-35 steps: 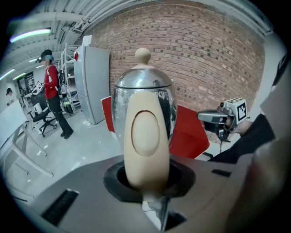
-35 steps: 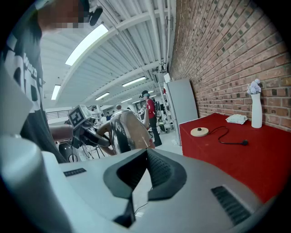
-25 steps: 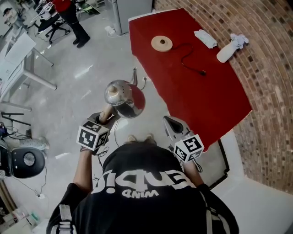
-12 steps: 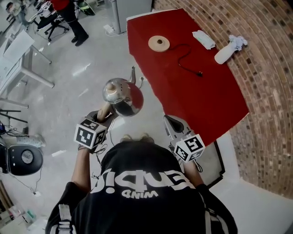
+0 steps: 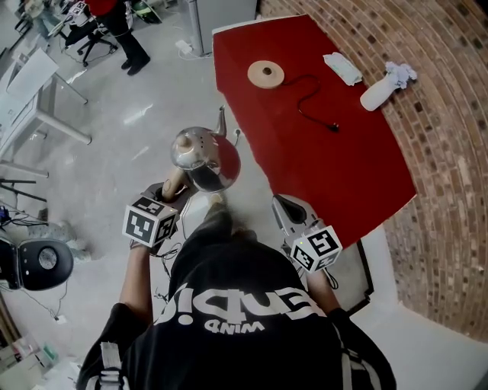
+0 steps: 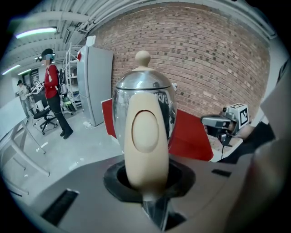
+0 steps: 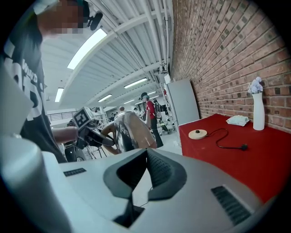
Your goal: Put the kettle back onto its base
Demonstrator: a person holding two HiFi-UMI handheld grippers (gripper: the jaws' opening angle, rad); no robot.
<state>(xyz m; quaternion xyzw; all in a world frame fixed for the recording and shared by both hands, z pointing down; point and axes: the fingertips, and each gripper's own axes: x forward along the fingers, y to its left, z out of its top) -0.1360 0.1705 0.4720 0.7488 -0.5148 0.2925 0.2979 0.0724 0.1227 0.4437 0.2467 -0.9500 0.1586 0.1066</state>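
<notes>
A shiny steel kettle [image 5: 204, 156] with a cream handle [image 6: 145, 141] hangs over the grey floor, left of the red table [image 5: 335, 175]. My left gripper [image 5: 174, 187] is shut on that handle, which fills the space between its jaws in the left gripper view. The round tan base [image 5: 266, 74] sits on the table's far end, its black cord [image 5: 311, 103] trailing toward me. My right gripper [image 5: 281, 200] is shut and holds nothing, near the table's front corner. The right gripper view shows the kettle [image 7: 129, 132] at left and the base [image 7: 198, 134] ahead.
A white cloth [image 5: 341, 66] and a white bottle [image 5: 379, 91] lie on the table by the brick wall [image 5: 450, 152]. A grey cabinet [image 5: 217, 19] stands beyond the table. A person in red [image 5: 114, 23], a desk [image 5: 38, 91] and a round device [image 5: 38, 263] are at left.
The kettle and both grippers have been carried a little closer to the red table. The person's leg has come forward beneath the kettle.
</notes>
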